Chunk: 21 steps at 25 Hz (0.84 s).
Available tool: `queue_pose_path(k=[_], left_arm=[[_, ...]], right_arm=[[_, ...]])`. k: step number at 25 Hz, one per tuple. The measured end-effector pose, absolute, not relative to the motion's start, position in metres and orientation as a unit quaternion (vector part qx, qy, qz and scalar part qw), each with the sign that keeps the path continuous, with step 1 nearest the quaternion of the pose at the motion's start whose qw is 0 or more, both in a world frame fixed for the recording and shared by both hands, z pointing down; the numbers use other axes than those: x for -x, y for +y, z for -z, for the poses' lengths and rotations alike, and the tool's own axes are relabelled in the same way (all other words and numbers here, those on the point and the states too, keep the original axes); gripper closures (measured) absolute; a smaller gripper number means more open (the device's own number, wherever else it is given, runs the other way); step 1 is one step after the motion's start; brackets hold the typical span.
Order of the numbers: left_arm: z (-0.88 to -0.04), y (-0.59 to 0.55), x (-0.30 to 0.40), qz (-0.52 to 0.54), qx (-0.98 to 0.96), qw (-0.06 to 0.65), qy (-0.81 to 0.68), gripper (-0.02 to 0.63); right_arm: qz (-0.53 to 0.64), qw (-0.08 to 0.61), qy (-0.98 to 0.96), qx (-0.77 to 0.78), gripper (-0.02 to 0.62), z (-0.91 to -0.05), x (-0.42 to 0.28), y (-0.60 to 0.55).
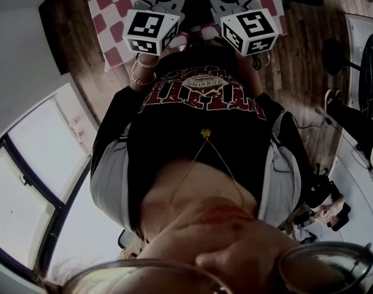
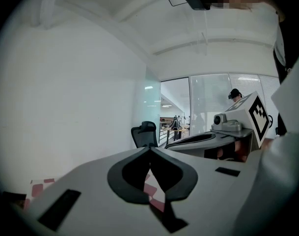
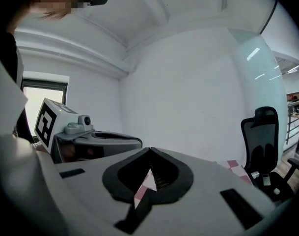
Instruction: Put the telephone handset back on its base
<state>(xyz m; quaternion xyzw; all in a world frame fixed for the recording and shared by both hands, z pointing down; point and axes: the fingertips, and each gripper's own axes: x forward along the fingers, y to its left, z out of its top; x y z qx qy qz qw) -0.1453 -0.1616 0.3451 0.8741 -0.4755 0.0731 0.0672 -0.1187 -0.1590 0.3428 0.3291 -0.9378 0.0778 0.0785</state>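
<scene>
Plainly, the white wall [image 3: 188, 92] fills most of both gripper views, and the head view takes in a wooden floor [image 1: 302, 48] with a red-and-white checked cloth [image 1: 106, 17] at its far edge. Nearer, the person's black printed shirt [image 1: 198, 121] covers the middle of that view. An office chair [image 3: 259, 136] stands off to the right by the glass.

The left gripper [image 2: 150, 149] and right gripper [image 3: 149, 150] are held side by side close to the chest, and their marker cubes [image 1: 150, 30] face the head camera. Each has its jaws drawn together with the tips touching and nothing between them (only a sliver of checked cloth shows through the gap behind the tips).

No view shows the telephone handset or its base, so where they lie, and whether the handset sits on the base, cannot be told. Empty, raised grippers would fit a handset waiting to be fetched, or one already seated and let go.

Either way, the useful thing in my judgement is sight: tip the head and grippers toward the cloth until handset and base are both in view, then judge what is needed
</scene>
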Motion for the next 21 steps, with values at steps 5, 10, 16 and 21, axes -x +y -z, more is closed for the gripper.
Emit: queue_pose_path(k=[5, 10, 16, 21], left_arm=[[-0.349, -0.163, 0.150, -0.065, -0.873, 0.075, -0.478, 0.597], [-0.349, -0.166, 0.149, -0.068, -0.871, 0.078, -0.481, 0.597], [-0.352, -0.164, 0.162, -0.067, -0.867, 0.077, -0.487, 0.597], [-0.353, -0.165, 0.165, -0.067, -0.866, 0.078, -0.490, 0.595]], right_arm=[[-0.078, 0.082, -0.938, -0.326, 0.575, -0.346, 0.123, -0.160], [-0.081, 0.084, -0.940, -0.322, 0.575, -0.345, 0.123, -0.163], [-0.078, 0.087, -0.943, -0.313, 0.575, -0.347, 0.137, -0.161], [-0.077, 0.086, -0.943, -0.311, 0.575, -0.347, 0.139, -0.161]])
